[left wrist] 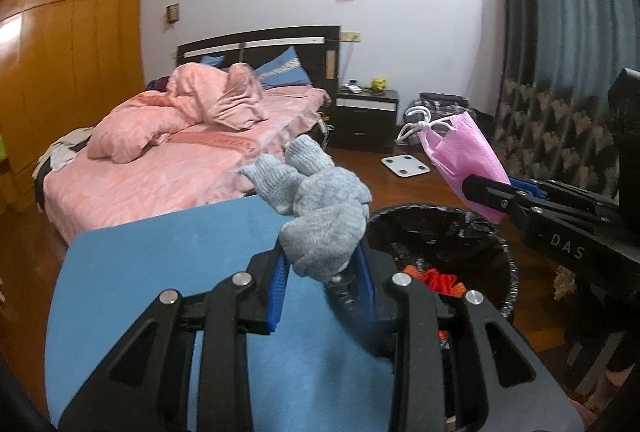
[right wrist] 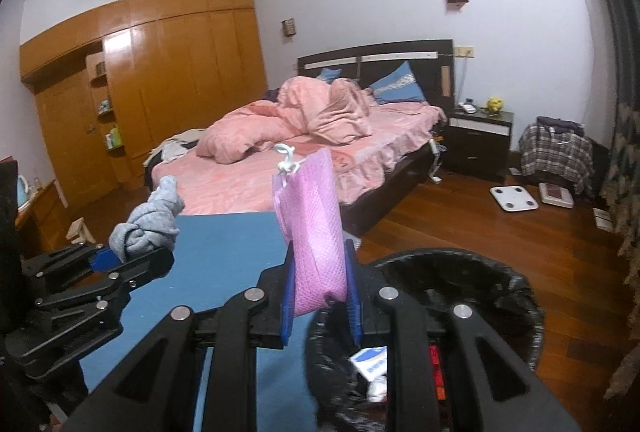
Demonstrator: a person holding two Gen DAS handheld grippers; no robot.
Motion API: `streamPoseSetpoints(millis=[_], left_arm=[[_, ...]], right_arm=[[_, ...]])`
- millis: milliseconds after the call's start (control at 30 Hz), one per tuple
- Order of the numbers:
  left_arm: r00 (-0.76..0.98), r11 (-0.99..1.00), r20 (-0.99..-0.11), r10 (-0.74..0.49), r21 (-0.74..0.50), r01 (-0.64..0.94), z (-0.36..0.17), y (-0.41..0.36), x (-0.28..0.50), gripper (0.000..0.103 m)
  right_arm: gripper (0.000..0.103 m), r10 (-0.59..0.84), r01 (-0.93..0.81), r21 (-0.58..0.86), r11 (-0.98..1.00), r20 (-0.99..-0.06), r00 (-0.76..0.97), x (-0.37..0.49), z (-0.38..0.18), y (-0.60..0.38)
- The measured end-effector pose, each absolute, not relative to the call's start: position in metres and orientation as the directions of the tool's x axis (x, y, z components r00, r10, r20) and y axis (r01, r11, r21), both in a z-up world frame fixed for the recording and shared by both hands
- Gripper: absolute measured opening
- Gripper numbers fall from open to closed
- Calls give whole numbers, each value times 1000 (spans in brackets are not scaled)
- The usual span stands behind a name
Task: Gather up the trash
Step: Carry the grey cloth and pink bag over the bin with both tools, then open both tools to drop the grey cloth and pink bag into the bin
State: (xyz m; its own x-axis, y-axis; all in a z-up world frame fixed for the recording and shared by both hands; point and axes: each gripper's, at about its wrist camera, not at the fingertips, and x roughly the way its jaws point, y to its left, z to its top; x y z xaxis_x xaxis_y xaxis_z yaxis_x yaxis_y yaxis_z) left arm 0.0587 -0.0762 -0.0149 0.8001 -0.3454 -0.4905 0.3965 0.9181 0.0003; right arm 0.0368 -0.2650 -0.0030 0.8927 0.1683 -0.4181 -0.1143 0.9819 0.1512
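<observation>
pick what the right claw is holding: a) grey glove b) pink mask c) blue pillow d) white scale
b: the right claw is shut on the pink mask, its white loops at the top, beside the bin; the grey glove is in the left claw.

Grey glove [left wrist: 320, 199], pink mask [left wrist: 466, 159] with white loops, blue table [left wrist: 160, 264], black-lined bin [left wrist: 440, 232], pink bed [left wrist: 180, 167], plaid cloth [right wrist: 556, 147] at right.
</observation>
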Motion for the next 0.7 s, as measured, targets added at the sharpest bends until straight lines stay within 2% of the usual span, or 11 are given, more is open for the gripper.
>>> streamPoseSetpoints(millis=[400,700], left_arm=[[728,845,-502,-468,-11,535,-28,-138,75,29],[679,810,-537,-501,-14,586,-55,-176,96,29]], right_arm=[[21,31,37,142,989,-450,892,34,-20,-327],[21,-33,122,141,982,-508,861,42,-43,-359]])
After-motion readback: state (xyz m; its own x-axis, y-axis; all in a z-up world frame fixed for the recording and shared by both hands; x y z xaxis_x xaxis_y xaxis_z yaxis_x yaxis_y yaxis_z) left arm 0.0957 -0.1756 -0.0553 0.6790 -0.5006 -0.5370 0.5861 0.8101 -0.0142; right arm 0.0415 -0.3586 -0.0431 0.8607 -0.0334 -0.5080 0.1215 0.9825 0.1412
